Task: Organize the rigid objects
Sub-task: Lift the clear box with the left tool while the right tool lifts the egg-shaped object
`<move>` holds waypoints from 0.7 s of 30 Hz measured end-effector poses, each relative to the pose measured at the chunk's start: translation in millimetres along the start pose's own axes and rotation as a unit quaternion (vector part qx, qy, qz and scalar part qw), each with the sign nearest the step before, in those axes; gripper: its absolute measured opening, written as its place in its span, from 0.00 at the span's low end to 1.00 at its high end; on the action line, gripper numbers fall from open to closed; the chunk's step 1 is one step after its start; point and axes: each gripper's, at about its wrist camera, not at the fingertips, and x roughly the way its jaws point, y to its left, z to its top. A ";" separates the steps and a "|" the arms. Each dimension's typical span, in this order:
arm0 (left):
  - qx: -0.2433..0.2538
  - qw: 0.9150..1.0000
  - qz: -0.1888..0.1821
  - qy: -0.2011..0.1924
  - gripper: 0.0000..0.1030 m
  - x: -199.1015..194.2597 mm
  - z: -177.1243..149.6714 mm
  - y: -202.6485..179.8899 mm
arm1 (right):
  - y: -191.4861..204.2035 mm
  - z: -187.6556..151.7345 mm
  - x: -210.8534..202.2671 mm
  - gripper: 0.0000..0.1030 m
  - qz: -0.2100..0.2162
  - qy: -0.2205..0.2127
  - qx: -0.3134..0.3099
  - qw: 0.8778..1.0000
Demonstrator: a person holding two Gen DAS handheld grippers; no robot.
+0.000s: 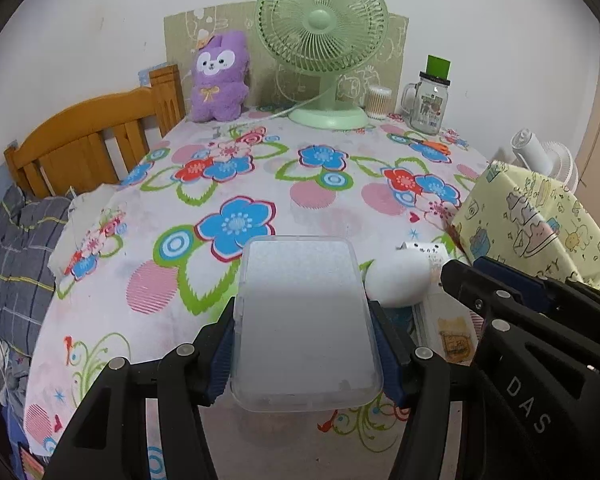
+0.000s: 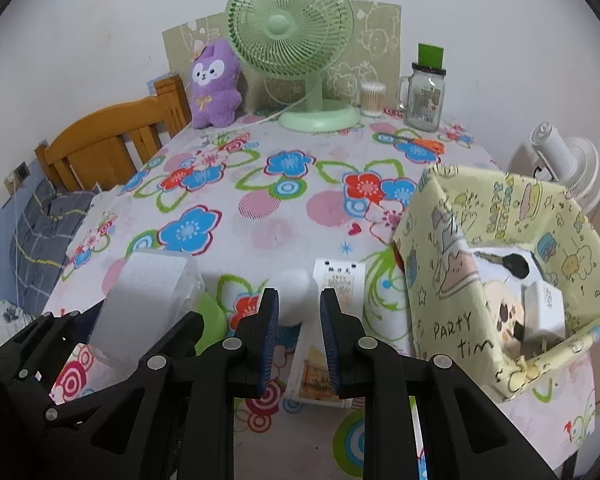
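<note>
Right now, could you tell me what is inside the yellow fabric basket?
The yellow fabric basket holds a black key lying on white boxes. The near wall hides the basket's floor and anything lower down.

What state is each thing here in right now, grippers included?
Left gripper: shut on the clear plastic box, held above the table.
Right gripper: shut, holding nothing.
Yellow fabric bin: open-topped, small items inside.
Green fan: upright, blades look still.
Glass jar: upright, lid on.
</note>
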 end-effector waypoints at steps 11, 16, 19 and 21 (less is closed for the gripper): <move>-0.006 1.000 -0.008 0.022 0.60 22.2 -1.3 6.8 | 5.5 2.9 32.9 0.26 -0.001 0.031 -0.005 0.999; -0.006 1.000 -0.011 0.029 0.60 29.9 1.7 10.7 | 4.1 7.6 48.5 0.53 0.004 0.046 0.007 0.999; -0.001 1.000 -0.006 0.030 0.60 32.6 2.6 11.5 | 9.8 9.1 55.2 0.55 0.009 0.044 -0.006 0.999; -0.001 0.999 -0.004 0.038 0.60 37.3 2.1 12.4 | 15.3 9.6 58.6 0.52 0.000 0.044 -0.018 0.999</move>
